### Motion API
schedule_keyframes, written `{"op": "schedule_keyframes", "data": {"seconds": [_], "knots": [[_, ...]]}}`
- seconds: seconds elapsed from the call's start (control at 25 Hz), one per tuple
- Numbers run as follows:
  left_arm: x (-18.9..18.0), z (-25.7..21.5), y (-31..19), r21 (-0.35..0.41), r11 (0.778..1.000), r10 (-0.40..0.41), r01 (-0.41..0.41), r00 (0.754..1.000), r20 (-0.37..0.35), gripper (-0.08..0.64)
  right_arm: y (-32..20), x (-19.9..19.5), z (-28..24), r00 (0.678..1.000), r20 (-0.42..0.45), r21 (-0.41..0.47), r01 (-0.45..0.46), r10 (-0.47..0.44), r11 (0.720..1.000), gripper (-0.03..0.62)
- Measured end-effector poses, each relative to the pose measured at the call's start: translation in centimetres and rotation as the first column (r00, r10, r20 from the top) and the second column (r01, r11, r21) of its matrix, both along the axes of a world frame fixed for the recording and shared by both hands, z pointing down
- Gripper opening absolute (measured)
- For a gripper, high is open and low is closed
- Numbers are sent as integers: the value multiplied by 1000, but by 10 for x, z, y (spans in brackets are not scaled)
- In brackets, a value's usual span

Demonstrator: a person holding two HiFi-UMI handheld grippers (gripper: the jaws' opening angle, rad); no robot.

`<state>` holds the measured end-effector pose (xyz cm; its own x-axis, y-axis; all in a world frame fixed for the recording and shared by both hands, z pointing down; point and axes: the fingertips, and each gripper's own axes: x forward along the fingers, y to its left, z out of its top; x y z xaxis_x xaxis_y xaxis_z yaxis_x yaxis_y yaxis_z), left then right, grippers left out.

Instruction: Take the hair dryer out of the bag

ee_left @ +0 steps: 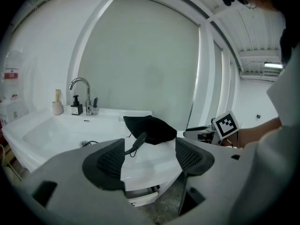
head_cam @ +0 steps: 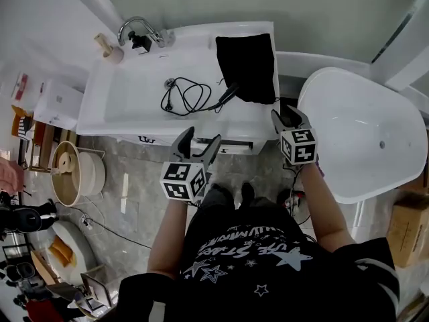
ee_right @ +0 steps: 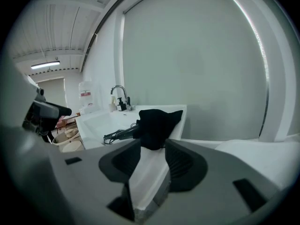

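Black bag [head_cam: 247,62] lies on the sink [head_cam: 97,99]; left gripper [head_cam: 200,141] and right gripper [head_cam: 288,118] gape empty; better to pin the bag, then draw the hair dryer [head_cam: 230,93] out by its handle.

txt | shirt [head_cam: 268,257]: white print, 'STARS' legible, rest unclear | red label [ee_left: 10,74]: too small

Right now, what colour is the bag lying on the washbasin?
Plain black: the bag shows best in the head view.

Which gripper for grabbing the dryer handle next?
Likely left. The handle pokes out of the bag toward the left gripper, which is open and empty. The right gripper, also open, is by the bag's far corner.
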<state>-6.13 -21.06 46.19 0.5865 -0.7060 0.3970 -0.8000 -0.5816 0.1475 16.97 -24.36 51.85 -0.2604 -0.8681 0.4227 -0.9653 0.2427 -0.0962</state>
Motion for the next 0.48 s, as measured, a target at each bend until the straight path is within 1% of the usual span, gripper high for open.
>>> {"op": "schedule_keyframes", "data": {"seconds": [0.16,0.32,0.48], "knots": [[7,6,-11,-10,999,32,-32,999,8,357,-7,-3,7,1000,-31,-10,-4,4,1000,167],[17,13,-29,-16,996,91,-90,996,27,359,-15,-3,10,999,-45,-18,-26,26,999,167],[26,13,-54,-18,990,140,-139,990,28,359,-27,-3,11,996,-71,-33,-47,45,998,167]]}}
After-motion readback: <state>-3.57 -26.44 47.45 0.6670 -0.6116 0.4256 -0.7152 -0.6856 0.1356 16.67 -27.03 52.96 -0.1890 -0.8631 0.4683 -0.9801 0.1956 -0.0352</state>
